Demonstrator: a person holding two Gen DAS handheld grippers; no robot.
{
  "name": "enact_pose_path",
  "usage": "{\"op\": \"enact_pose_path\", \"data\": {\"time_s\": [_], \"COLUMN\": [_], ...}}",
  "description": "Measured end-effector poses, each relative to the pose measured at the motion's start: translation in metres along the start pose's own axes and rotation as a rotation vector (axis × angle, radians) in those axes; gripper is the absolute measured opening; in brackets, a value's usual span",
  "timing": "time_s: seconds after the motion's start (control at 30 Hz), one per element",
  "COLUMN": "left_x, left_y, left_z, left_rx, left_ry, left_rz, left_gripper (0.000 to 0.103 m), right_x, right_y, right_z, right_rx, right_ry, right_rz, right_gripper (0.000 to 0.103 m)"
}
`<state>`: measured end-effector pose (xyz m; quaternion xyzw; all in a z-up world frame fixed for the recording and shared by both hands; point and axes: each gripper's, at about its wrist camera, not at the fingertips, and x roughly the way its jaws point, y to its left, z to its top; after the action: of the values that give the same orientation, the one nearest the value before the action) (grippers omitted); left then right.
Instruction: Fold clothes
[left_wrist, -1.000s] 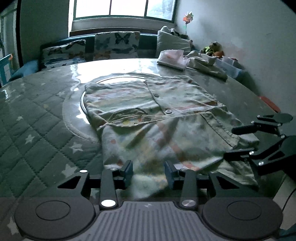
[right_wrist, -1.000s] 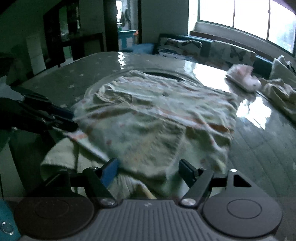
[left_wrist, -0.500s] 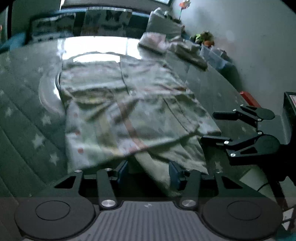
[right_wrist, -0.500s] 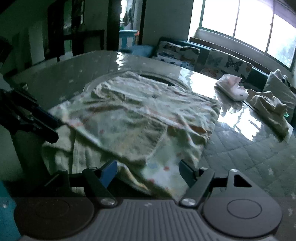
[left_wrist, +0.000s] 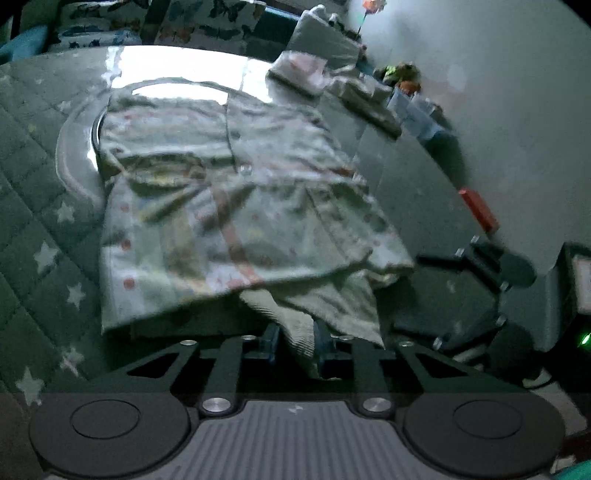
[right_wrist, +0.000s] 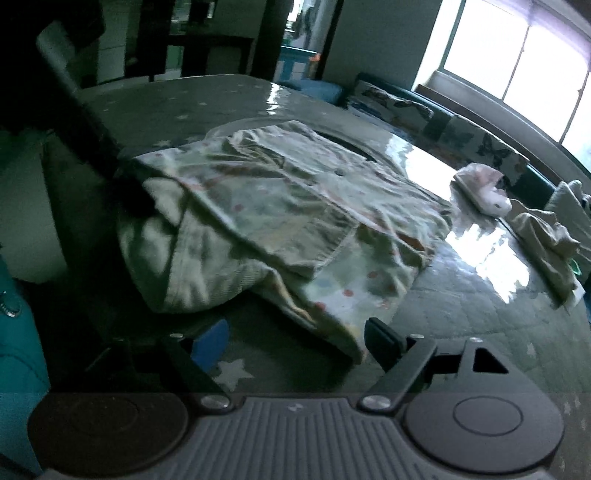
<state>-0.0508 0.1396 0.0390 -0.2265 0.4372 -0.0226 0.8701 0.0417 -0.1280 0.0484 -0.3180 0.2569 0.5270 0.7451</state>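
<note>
Left wrist view: the shirt (left_wrist: 236, 206) sprawls mid-frame across the desk (left_wrist: 40, 206), its hem pinched in your left claw (left_wrist: 295, 341). Right claw (right_wrist: 295, 341) gapes empty, lower frame; lift one-handed and that hem could slip, skewing the fold.

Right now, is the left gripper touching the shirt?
Touching. The left wrist view shows the left gripper with its fingers closed on a fold of the shirt at its near hem, cloth pinched between them.
</note>
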Motion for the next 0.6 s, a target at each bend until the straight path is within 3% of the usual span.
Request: {"op": "enact_pose_path", "data": {"time_s": [0.3,0.47,0.5,0.57,0.6], "left_x": [-0.006,-0.001,-0.001,-0.005,-0.008], "left_y": [0.0,0.006,0.007,0.009,0.009], "left_z": [0.042,0.048,0.048,0.044,0.041], "left_rx": [0.012,0.015,0.017,0.041,0.059], "left_ry": [-0.082,-0.083,-0.082,-0.092,-0.104], "left_rz": [-0.04,-0.034,-0.033,-0.024,-0.016], "left_gripper": [0.017,0.017,0.019,0.024,0.031], "right_x": [0.008,0.023,0.027,0.032,0.034], "right_y": [0.012,0.007,0.004,-0.002,-0.006], "right_z": [0.012,0.034,0.038,0.044,0.046], "right_rx": [-0.01,0.076,0.099,0.143,0.166], "right_ry": [-0.096,-0.146,-0.142,-0.134,-0.13], "right_rz": [0.056,0.107,0.12,0.149,0.163], "right_gripper": [0.083,0.06,0.055,0.035,0.032]}}
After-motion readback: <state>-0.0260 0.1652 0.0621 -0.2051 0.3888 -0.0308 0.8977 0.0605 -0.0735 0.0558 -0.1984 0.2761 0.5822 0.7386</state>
